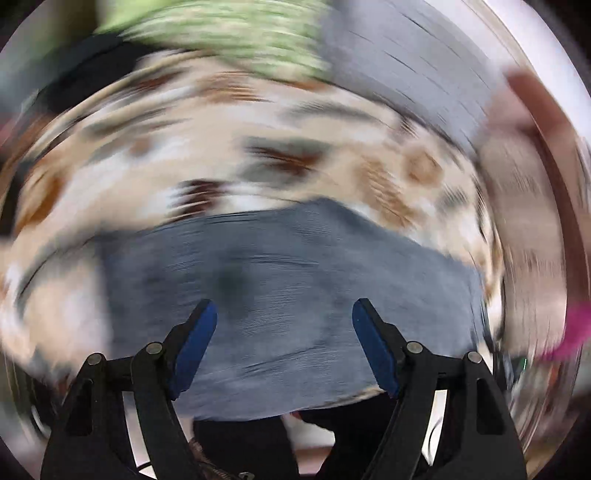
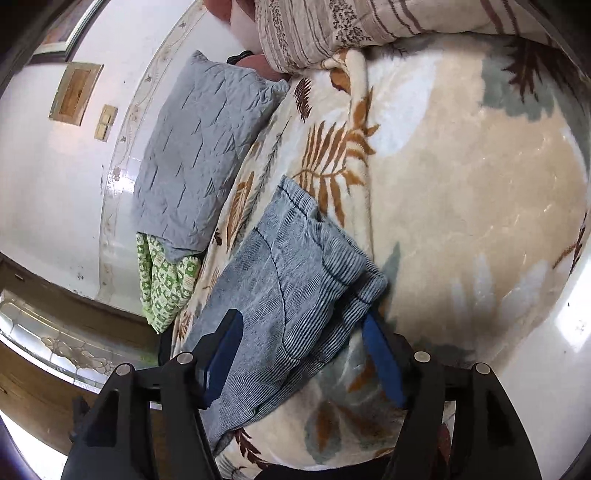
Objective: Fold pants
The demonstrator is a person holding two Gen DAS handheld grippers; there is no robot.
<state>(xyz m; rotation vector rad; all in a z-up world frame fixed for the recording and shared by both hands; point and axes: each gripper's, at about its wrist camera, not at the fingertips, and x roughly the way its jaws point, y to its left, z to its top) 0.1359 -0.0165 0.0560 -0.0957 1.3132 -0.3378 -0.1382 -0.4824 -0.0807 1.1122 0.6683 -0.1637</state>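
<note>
The pants (image 2: 291, 295), a blue-grey ribbed pair with dark seam stitching, lie folded into a compact bundle on the leaf-patterned blanket (image 2: 461, 177) that covers the bed. In the right wrist view the bundle runs diagonally from lower left to upper centre, with an upper layer doubled over the lower one and its edge lying near the right-hand pad.

The right gripper (image 2: 303, 350) is low over the near end of the pants. Its jaws are spread, with the cloth lying between the blue pads (image 2: 382, 360), and neither pad presses on it. The right pad is just beside the folded edge of the fabric. The left pad is over the ribbed cloth.

The left gripper (image 1: 284, 343) points steeply down over the same pants (image 1: 288, 280). Its jaws are also spread wide and nothing is pinched. That view is heavily motion-blurred, so finer detail of the cloth cannot be told.

Further out, a grey quilted pillow (image 2: 199, 147) lies at the far left edge of the bed against the white wall (image 2: 48, 184). A green-and-white patterned cloth (image 2: 162, 284) shows from under its lower end. A striped, cream-coloured quilt (image 2: 351, 26) is bunched at the top of the bed. A dark wooden frame (image 2: 74, 314) sits low on the left.
</note>
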